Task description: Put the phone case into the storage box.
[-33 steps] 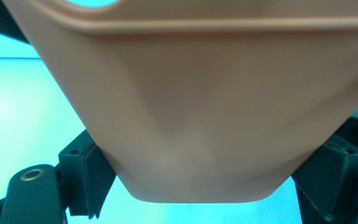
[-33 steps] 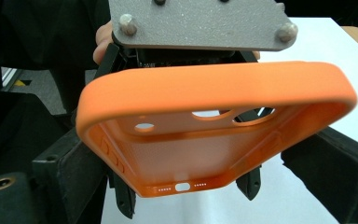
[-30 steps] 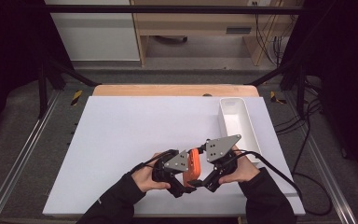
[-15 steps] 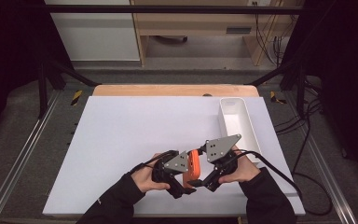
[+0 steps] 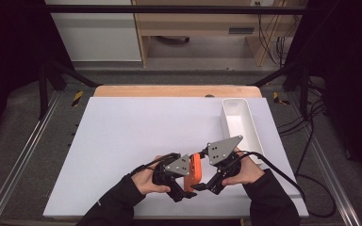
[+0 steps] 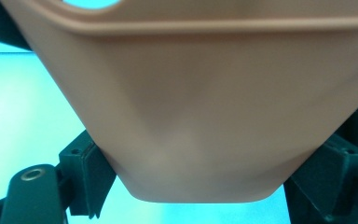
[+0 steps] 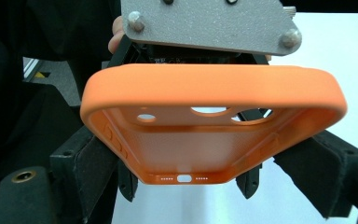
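Observation:
An orange phone case [image 5: 195,170] is held up edge-on between both grippers near the table's front. My left gripper [image 5: 187,175] comes in from the left and is shut on one end of it. The left gripper view shows the case's back [image 6: 205,116] wedged between the pads [image 6: 91,168]. My right gripper [image 5: 201,176] comes in from the right. Its jaws have just been closing, and in the right gripper view its pads [image 7: 91,161] press on both long sides of the case [image 7: 200,147]. The left gripper's grey plate [image 7: 205,23] shows just behind the case.
A long white tray [image 5: 238,122] stands at the back right of the white table top [image 5: 136,136]. A wooden strip [image 5: 169,91] runs along the far edge. Cables trail off the right side, and metal rails flank the table.

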Available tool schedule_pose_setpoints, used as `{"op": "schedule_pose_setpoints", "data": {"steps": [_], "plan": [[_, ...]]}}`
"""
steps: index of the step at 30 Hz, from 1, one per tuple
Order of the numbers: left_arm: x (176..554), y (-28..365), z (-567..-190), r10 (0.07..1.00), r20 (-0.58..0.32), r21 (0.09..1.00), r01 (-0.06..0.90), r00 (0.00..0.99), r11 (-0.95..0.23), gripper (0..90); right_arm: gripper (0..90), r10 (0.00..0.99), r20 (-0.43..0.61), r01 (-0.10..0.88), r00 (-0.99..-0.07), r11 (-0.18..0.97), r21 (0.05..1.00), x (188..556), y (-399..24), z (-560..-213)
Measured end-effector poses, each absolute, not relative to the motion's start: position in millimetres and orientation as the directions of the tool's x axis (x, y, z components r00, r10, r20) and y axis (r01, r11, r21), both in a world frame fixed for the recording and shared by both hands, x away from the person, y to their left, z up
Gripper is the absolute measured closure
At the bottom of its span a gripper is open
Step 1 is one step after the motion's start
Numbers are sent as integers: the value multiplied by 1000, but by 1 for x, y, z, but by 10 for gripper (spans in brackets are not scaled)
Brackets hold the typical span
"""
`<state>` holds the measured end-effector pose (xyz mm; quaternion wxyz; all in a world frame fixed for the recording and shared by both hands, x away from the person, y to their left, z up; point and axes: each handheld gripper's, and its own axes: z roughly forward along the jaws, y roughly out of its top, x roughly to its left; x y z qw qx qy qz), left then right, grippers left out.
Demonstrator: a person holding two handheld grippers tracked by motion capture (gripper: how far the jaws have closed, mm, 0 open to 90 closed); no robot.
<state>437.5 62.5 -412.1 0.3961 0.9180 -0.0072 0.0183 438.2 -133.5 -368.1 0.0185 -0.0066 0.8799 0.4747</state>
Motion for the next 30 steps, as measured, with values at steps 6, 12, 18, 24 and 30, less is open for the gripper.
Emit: {"op": "schedule_pose_setpoints", "data": {"steps": [6, 12, 18, 24, 30], "plan": [[437, 63, -413, 8, 36, 730, -21, 999, -683, 155, 159, 2, -38, -31, -999, 550, 834, 439, -134, -368], [438, 64, -413, 13, 42, 729, -22, 999, -685, 154, 162, 5, -39, -29, -999, 548, 836, 440, -133, -369], [437, 63, -414, 22, 53, 727, -24, 998, -686, 147, 162, 12, -35, -23, -999, 552, 833, 440, -133, -369], [436, 68, -411, 31, 56, 737, -21, 998, -675, 78, 162, 22, -40, -21, -999, 569, 822, 441, -134, -369], [437, 79, -407, 75, 71, 748, -3, 995, -664, 24, 161, 50, -51, -13, -997, 575, 818, 443, -139, -364]]}}
